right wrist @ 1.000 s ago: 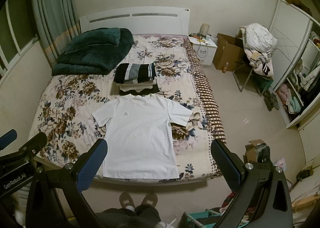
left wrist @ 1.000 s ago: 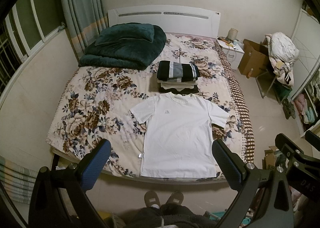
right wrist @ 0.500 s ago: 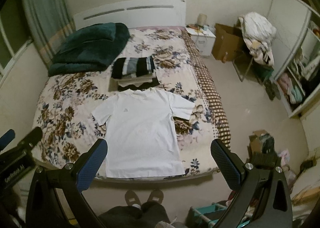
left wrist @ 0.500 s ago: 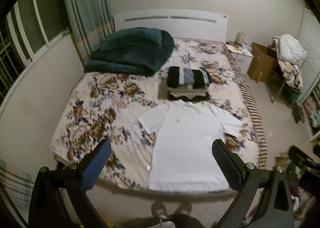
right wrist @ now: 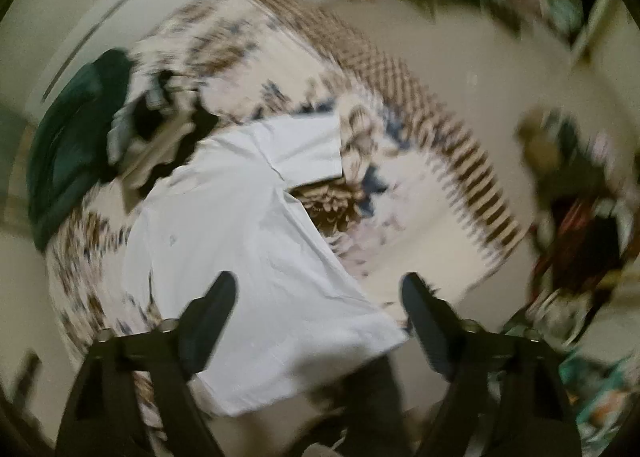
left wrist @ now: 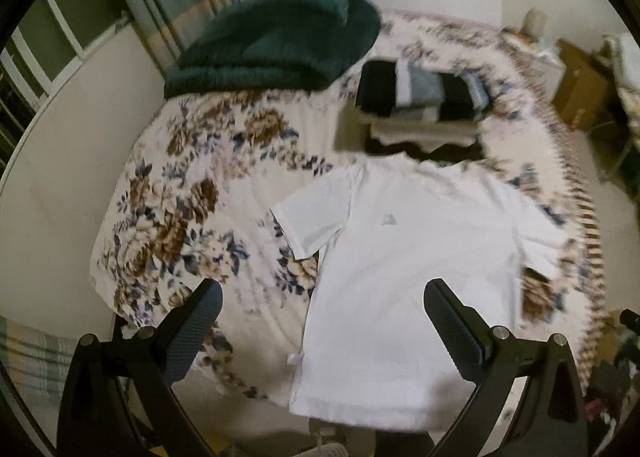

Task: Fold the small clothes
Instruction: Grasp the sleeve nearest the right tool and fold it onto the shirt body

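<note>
white t-shirt (left wrist: pixel 404 269) lies flat and face up on the floral bed (left wrist: pixel 192 193), its hem at the near edge, collar toward a stack of folded clothes (left wrist: pixel 420 101) that sits just beyond the neckline. both sleeves are spread out.

the left tool (left wrist: pixel 322 321) is wide open and empty, hanging above the shirt's left side near the hem. the right tool (right wrist: pixel 318 309) is also spread open with nothing in it, above the shirt's right hem corner; its view is heavily smeared, so fine detail there can't be read.

risks, as i judge them: the hem lies right along the mattress edge, so a pinch taken too low could drag the cloth off the bed. a fast approach could catch the bedsheet together with the shirt, or grab only the top layer, leaving a skewed fold. uneven pulls from the two sides would wrinkle the smooth body. swinging the collar end forward could nudge the folded stack, which lies nearly touching the neckline.

room: open bedspread to the left of the shirt, a narrower strip to its right before the checked border (right wrist: pixel 452 161). a dark green blanket (left wrist: pixel 276 41) lies well back near the headboard, out of the way.
</note>
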{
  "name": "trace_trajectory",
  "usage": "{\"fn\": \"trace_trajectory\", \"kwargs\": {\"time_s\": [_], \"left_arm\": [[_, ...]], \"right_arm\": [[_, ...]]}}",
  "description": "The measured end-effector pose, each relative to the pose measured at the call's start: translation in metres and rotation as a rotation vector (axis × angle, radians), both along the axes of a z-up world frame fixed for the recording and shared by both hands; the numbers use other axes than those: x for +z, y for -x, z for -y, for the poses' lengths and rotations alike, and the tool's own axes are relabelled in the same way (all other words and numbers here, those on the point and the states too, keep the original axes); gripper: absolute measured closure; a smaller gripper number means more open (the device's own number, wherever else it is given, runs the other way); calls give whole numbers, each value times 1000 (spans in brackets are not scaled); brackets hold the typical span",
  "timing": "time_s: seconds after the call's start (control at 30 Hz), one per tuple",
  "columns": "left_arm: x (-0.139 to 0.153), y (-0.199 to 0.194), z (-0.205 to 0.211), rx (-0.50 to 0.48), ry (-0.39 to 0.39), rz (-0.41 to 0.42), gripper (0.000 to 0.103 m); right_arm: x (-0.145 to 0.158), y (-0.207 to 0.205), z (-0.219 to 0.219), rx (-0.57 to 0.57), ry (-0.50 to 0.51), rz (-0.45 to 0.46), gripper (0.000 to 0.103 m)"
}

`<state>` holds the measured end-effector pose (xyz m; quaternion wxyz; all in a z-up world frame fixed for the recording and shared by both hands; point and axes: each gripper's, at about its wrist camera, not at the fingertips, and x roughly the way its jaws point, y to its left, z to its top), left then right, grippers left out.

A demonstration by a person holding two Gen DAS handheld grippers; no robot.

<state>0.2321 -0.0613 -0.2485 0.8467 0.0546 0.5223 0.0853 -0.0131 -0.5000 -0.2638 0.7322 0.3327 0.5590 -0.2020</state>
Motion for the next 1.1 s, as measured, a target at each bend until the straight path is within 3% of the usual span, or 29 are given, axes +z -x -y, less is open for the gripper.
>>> {"fn": "trace_trajectory", "kwargs": {"time_s": [0.13,0.3,0.4,0.47,0.5,0.57,0.63,0.73,0.8,0.93,1.03,1.1], "left_arm": [[-85,-43,10,78,-7,-64,0],[-188,-81,14,160,3,-153,0],[-233,-92,11,204,17,-202,0],[-251,-96,8,225,36,-223,0],[-260,-97,5,232,49,-227,0],[-271,-99,1,236,57,-239,0],[-275,-97,-7,247,63,-236,0],[-276,-92,-21,273,70,-232,0],[-275,-88,-33,287,71,-226,0],[-268,-79,-61,301,34,-201,0],[-267,-74,-85,318,-3,-190,0],[-268,-71,-101,333,-19,-190,0]], "right_arm": [[-131,-54,60,-134,-176,8,21],[-272,-101,91,-310,-374,-22,21],[-325,-122,98,-393,-441,22,21],[-340,-133,98,-431,-424,80,25],[-342,-139,96,-440,-407,117,30],[-339,-155,90,-420,-327,151,70],[-331,-171,79,-392,-228,162,95],[-305,-209,45,-231,-35,155,98],[-280,-249,0,-24,133,153,98],[-263,-310,-110,384,358,155,99],[-285,-333,-207,703,487,124,99],[-321,-345,-258,882,501,49,99]]}}
